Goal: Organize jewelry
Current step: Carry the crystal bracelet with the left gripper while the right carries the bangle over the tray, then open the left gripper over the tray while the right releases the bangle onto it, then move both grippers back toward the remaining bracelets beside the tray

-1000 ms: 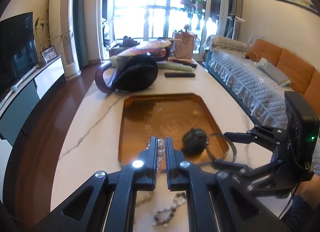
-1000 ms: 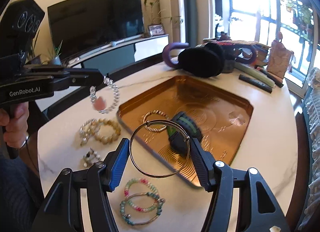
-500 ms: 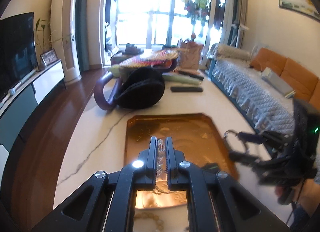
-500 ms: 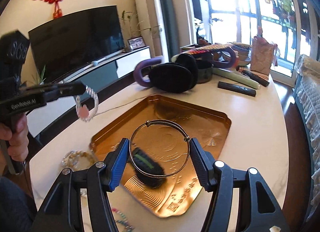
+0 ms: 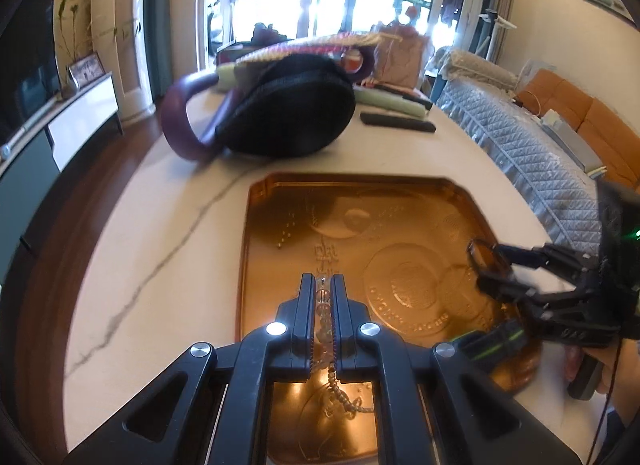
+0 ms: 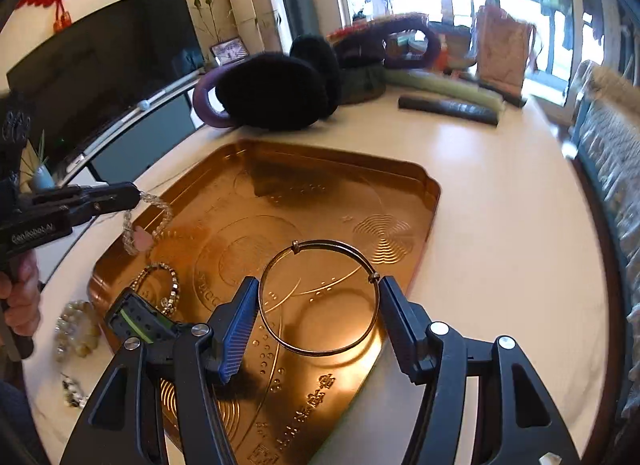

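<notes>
A gold tray [image 5: 280,201] [image 6: 424,189] lies on the pale marble table. My left gripper [image 5: 323,285] [image 6: 138,197] is shut on a clear bead bracelet [image 6: 150,223] with a pink charm, which hangs over the tray's near left edge; the beads show between the fingers in the left wrist view [image 5: 323,305]. My right gripper [image 6: 318,305] [image 5: 486,265] is shut on a thin metal bangle [image 6: 320,301] and holds it above the tray. A beaded bracelet [image 6: 160,281] and a black-and-green band [image 6: 134,315] [image 5: 494,339] lie in the tray.
A cream bead bracelet [image 6: 76,329] and a small dark-and-white bracelet [image 6: 72,389] lie on the table beside the tray. A black pouch [image 5: 288,117] with a purple handle [image 5: 180,125], a remote [image 5: 396,121] and bags stand at the far end. A sofa [image 5: 560,153] runs along the right.
Both grippers have moved forward over the tray with their bracelets still held. The bracelets left on the table have dropped toward the bottom left of the right wrist view.
</notes>
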A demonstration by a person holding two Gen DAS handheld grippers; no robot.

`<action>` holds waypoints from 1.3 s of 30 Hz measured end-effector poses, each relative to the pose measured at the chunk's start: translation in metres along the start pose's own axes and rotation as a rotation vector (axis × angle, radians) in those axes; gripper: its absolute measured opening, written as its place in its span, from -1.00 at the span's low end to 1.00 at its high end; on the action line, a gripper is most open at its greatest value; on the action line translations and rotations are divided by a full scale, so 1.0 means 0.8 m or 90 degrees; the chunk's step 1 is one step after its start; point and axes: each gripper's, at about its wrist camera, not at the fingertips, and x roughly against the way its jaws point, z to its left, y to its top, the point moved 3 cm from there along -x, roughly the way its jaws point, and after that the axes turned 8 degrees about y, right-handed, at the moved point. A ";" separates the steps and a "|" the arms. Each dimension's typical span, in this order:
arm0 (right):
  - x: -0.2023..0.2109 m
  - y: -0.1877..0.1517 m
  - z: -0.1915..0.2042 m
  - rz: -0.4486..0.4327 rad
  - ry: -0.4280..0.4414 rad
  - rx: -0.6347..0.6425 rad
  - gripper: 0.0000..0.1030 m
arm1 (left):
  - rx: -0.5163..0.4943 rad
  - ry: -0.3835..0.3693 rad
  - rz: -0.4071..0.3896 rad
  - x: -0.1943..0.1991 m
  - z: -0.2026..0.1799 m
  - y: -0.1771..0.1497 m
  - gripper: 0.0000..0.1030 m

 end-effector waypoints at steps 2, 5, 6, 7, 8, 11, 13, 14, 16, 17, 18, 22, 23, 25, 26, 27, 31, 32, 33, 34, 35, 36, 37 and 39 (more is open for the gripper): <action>0.003 0.002 -0.001 -0.013 -0.005 0.002 0.12 | 0.005 -0.003 0.009 -0.009 0.001 -0.002 -0.86; -0.002 0.002 0.001 -0.004 -0.004 0.005 0.12 | 0.020 -0.004 0.027 -0.023 0.006 -0.005 -0.86; -0.002 0.001 0.002 -0.005 -0.003 0.007 0.12 | 0.029 -0.004 0.034 -0.028 0.009 -0.007 -0.86; -0.003 0.001 0.003 -0.003 -0.002 0.010 0.12 | 0.037 -0.011 0.040 -0.032 0.010 -0.007 -0.86; -0.005 0.001 0.005 0.002 -0.002 0.014 0.12 | 0.046 -0.020 0.042 -0.033 0.010 -0.007 -0.86; -0.013 0.000 0.007 0.023 -0.004 0.021 0.12 | 0.043 -0.011 0.046 -0.036 0.008 -0.007 -0.86; -0.018 0.000 0.008 0.036 0.007 0.022 0.13 | 0.046 0.002 0.057 -0.041 0.007 -0.010 -0.85; -0.019 -0.001 0.010 0.039 0.013 0.024 0.13 | 0.047 0.000 0.066 -0.042 0.007 -0.011 -0.85; -0.018 -0.003 0.011 0.042 0.015 0.022 0.19 | 0.046 -0.015 0.076 -0.039 0.004 -0.012 -0.79; -0.017 -0.005 0.013 0.043 0.017 0.023 0.22 | 0.039 -0.007 0.074 -0.032 0.001 -0.012 -0.76; -0.016 -0.006 0.017 0.046 0.015 0.032 0.29 | 0.030 0.008 0.070 -0.022 -0.002 -0.012 -0.60; 0.000 -0.010 0.026 0.041 -0.003 0.034 0.55 | 0.012 0.026 0.014 0.029 -0.003 -0.016 0.38; 0.008 -0.011 0.028 0.035 0.000 0.029 0.55 | 0.007 0.025 0.004 0.041 -0.002 -0.019 0.39; 0.022 -0.014 0.033 0.028 -0.003 0.025 0.56 | 0.002 0.021 -0.006 0.063 0.001 -0.026 0.39; 0.031 -0.017 0.038 0.025 -0.003 0.028 0.56 | 0.002 0.016 -0.010 0.075 0.004 -0.031 0.39; 0.042 -0.021 0.044 0.020 -0.006 0.035 0.56 | 0.004 0.010 -0.016 0.088 0.007 -0.036 0.39; 0.074 -0.030 0.068 0.009 -0.021 0.073 0.56 | -0.009 -0.033 -0.010 0.121 0.008 -0.060 0.38; 0.084 -0.033 0.078 0.003 -0.029 0.088 0.56 | -0.017 -0.035 -0.014 0.131 0.008 -0.070 0.36; 0.090 -0.037 0.084 0.000 -0.035 0.096 0.56 | -0.031 -0.035 -0.012 0.140 0.007 -0.083 0.35; 0.099 -0.044 0.092 -0.001 -0.033 0.099 0.56 | -0.045 -0.036 -0.007 0.145 0.004 -0.093 0.29; 0.103 -0.049 0.096 0.001 -0.027 0.096 0.56 | -0.058 -0.037 -0.003 0.152 0.001 -0.106 0.25; 0.108 -0.058 0.101 0.007 -0.018 0.090 0.56 | -0.066 -0.038 0.000 0.157 -0.001 -0.115 0.16; 0.111 -0.063 0.104 0.012 -0.012 0.084 0.56 | -0.076 -0.038 0.005 0.161 -0.004 -0.125 0.08; 0.119 -0.084 0.112 0.026 0.003 0.062 0.56 | -0.104 -0.031 0.021 0.168 -0.015 -0.147 -0.02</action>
